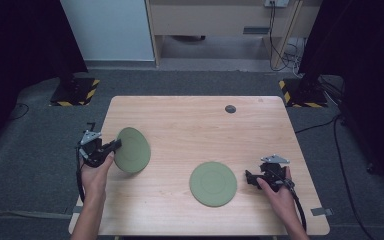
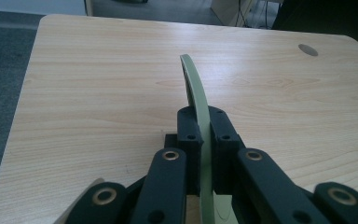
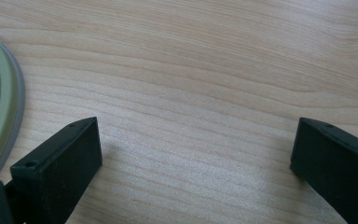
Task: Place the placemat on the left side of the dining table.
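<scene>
- My left gripper [image 2: 205,149] pinches the rim of a green plate [image 1: 133,150], tilted above the table's [image 1: 180,120] left side.
- My right gripper [image 3: 193,154], jaws spread, hovers just right of the second green plate [image 1: 213,183], near centre.

The left gripper [image 1: 114,145] is held level in the left hand [image 1: 96,172], its fingers [image 2: 189,135] clamped together on a thin rim. The right gripper [image 1: 250,176] is held low, its fingers [image 3: 60,163] spread wide apart.

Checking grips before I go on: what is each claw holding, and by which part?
Left claw pinches the tilted green plate by its rim. Right claw stands open, holding nothing.
</scene>
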`<move>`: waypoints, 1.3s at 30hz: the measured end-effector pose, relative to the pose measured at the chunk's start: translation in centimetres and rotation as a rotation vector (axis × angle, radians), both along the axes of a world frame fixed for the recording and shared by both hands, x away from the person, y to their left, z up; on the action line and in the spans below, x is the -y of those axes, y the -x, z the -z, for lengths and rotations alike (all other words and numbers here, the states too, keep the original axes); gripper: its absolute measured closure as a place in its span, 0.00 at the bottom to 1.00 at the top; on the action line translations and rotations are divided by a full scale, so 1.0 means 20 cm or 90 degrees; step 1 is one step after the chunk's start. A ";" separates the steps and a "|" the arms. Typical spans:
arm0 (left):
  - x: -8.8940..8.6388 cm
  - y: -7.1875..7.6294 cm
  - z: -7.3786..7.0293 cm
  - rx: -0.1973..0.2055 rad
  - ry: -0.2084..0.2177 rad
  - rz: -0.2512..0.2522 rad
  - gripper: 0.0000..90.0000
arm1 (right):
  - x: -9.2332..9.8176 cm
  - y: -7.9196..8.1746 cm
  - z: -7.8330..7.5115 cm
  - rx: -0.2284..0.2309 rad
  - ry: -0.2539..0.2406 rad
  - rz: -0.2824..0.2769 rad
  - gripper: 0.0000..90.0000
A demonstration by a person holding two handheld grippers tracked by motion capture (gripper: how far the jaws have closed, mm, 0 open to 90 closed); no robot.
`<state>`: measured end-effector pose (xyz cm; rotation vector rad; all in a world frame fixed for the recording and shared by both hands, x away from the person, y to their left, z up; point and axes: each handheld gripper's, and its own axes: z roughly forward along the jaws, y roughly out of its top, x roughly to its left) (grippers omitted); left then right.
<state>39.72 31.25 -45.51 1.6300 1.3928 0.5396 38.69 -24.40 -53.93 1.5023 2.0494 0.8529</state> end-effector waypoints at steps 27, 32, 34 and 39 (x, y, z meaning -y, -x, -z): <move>-0.13 -0.11 0.14 -0.060 -0.018 -0.020 0.94 | -0.01 0.00 0.00 -0.001 0.000 0.001 0.02; -0.15 -0.12 0.17 -0.073 -0.022 -0.022 0.94 | -0.01 0.00 0.00 0.000 0.000 0.000 0.02; -0.15 -0.13 0.17 -0.073 -0.021 -0.022 0.94 | -0.01 0.00 0.00 0.000 0.000 0.000 0.02; -0.17 -0.17 0.19 -0.081 -0.024 -0.025 0.94 | -0.01 0.00 0.00 -0.001 0.000 0.001 0.02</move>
